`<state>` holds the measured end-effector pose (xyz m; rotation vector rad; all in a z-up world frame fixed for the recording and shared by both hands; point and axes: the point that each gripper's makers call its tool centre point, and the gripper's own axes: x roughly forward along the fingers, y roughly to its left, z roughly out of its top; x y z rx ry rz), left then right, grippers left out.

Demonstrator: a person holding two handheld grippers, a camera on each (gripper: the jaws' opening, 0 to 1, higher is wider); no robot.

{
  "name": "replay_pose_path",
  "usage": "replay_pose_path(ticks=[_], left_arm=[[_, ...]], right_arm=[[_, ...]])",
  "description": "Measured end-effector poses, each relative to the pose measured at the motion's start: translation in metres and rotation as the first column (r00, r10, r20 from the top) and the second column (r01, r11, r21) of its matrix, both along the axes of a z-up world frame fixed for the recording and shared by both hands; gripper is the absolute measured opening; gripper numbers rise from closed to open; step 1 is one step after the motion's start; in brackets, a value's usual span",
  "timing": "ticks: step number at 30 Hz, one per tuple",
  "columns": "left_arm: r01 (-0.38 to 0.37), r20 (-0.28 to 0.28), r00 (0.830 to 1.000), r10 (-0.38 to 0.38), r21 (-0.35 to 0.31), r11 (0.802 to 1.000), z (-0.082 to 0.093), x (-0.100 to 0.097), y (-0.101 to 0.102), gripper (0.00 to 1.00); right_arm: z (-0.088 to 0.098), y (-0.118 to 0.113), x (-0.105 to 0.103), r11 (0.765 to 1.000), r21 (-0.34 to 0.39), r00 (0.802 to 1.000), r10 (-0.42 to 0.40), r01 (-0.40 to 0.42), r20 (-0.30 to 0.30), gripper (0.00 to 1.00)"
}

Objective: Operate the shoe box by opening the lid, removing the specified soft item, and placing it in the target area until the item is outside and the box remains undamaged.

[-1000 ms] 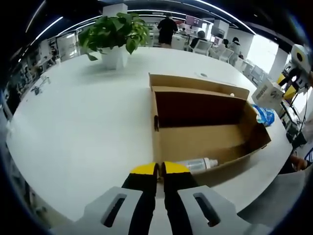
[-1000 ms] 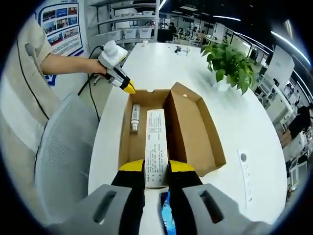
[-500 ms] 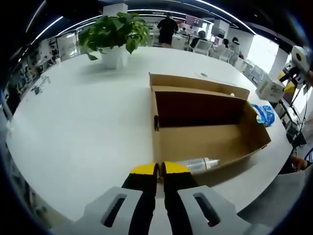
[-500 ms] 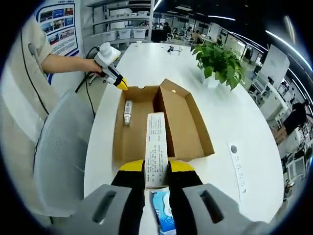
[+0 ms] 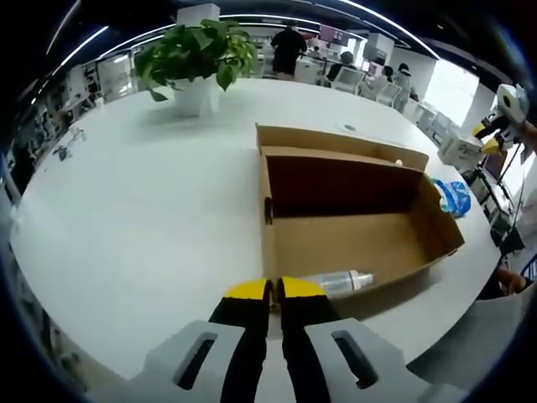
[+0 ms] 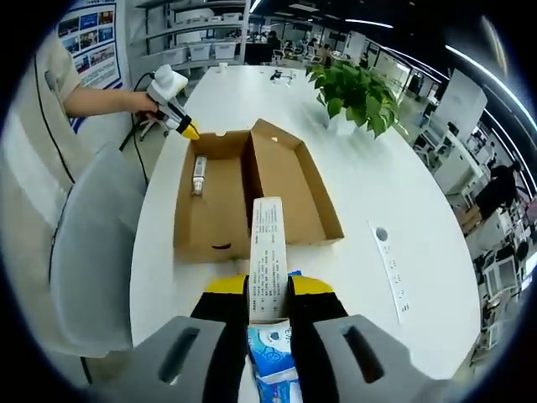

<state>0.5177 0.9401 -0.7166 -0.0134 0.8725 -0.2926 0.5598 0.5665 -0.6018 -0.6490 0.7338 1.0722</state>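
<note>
Shoe box (image 5: pixel 352 222) is sitting open on the smooth white counter (image 5: pixel 143 201): plain brown corrugated cardboard, matte, rectangular, lid folded back flat beside the tray so the two halves are lying side by side (image 6: pixel 252 197). A small cylindrical bottle (image 5: pixel 340 281), pale with a white cap, is lying on its side inside the tray near one end wall (image 6: pixel 199 174).

Left gripper (image 5: pixel 274 290) is hovering just outside the near wall of the box, yellow-tipped black jaws pressed together with nothing between them. In the right gripper view a hand is holding it at the far corner of the box (image 6: pixel 172 117), forearm stretched out over a grey mesh chair back (image 6: pixel 96 243).

Right gripper (image 6: pixel 268 290) is clamping a white rectangular carton (image 6: pixel 268 252) printed with fine text, upright between its jaws, raised clear of the box. Below it a soft blue-and-white tissue pack (image 6: pixel 273 357), crinkly plastic wrap, is lying on the counter beside the box end (image 5: pixel 455 197).

A leafy potted plant (image 5: pixel 197 63) in a white pot is standing farther along the counter.
</note>
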Motion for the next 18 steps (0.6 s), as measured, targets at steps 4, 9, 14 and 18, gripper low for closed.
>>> replay_pose_path(ticks=[4, 9, 14, 18], left_arm=[[0.000, -0.002, 1.000, 0.000, 0.002, 1.000, 0.000, 0.000, 0.000, 0.01], [0.001, -0.006, 1.000, 0.000, 0.003, 1.000, -0.001, 0.000, 0.000, 0.01], [0.005, -0.010, 1.000, -0.005, 0.011, 1.000, -0.001, 0.001, 0.000, 0.01], [0.008, -0.015, 1.000, -0.008, 0.013, 1.000, -0.001, 0.001, 0.000, 0.01]], right_arm=[[-0.005, -0.011, 0.005, 1.000, -0.016, 1.000, -0.007, 0.007, -0.002, 0.15], [-0.014, -0.028, 0.013, 0.999, -0.039, 1.000, -0.026, 0.026, -0.010, 0.15], [-0.021, -0.043, 0.016, 0.998, -0.056, 0.999, -0.040, 0.039, -0.018, 0.15], [-0.027, -0.058, 0.019, 0.996, -0.078, 0.998, -0.052, 0.050, -0.022, 0.15]])
